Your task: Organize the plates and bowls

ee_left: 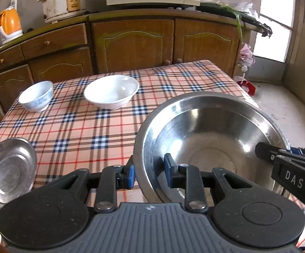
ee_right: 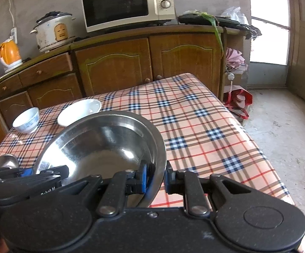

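Over the near edge of the bench (ee_left: 78, 126), both grippers are pinching one big steel bowl (ee_left: 211, 143) by its rim. The left gripper (ee_left: 150, 171) is clamping the rim's left side, one pad inside the bowl and one outside. The right gripper (ee_right: 155, 178) is clamping the opposite side the same way. The bowl is looking lifted and tilted, though I cannot tell whether its base is clearing the cloth.

Risks from here:
- Rim is thin, smooth metal and each gripper is only biting a narrow strip, so the bowl could be slipping out if one hand is pulling faster than the other.
- Uneven height between hands would be tipping it further and twisting it in the pads.
- A drop near this edge would probably be sending it onto the floor (ee_right: 289, 126).

Other dishes are sitting well apart: a steel plate (ee_left: 8, 172) at the near left corner, partly hanging over the edge and looking easy to knock off; a wide white bowl (ee_left: 112, 91) mid-bench; a small blue-patterned bowl (ee_left: 36, 98) further left. Swinging the big bowl low toward them could be clipping the white one.
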### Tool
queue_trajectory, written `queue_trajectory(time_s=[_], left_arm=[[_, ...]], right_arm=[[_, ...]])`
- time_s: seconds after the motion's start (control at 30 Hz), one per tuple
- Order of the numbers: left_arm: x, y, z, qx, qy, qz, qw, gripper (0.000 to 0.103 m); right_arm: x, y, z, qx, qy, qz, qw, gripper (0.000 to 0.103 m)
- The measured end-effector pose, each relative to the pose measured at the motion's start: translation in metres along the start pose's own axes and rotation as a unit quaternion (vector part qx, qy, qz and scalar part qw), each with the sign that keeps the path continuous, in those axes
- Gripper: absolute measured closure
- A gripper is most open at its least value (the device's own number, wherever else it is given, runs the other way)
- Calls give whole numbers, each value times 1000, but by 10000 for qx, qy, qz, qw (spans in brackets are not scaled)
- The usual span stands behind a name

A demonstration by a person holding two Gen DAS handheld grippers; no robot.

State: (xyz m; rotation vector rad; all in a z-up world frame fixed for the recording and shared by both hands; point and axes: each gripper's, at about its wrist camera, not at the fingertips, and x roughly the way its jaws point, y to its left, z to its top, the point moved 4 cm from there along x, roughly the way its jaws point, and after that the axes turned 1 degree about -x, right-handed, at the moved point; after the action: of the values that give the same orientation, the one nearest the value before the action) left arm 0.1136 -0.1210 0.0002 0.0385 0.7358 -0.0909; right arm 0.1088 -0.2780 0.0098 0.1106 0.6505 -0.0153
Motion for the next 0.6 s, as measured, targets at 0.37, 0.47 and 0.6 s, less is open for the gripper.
queue_trajectory(time_s=[0.37, 0.47, 0.6], left_arm=[[1, 30, -11, -132, 97, 218, 9996, 75], [4, 36, -14, -157, 142, 270, 9994, 75], [7, 45, -17, -224, 193, 341, 9990, 75]], right_arm=[[12, 33, -12, -232, 104, 130, 9996, 81], [17, 40, -15, -284, 155, 173, 9993, 80], [23, 51, -19, -369, 195, 214, 9989, 80]])
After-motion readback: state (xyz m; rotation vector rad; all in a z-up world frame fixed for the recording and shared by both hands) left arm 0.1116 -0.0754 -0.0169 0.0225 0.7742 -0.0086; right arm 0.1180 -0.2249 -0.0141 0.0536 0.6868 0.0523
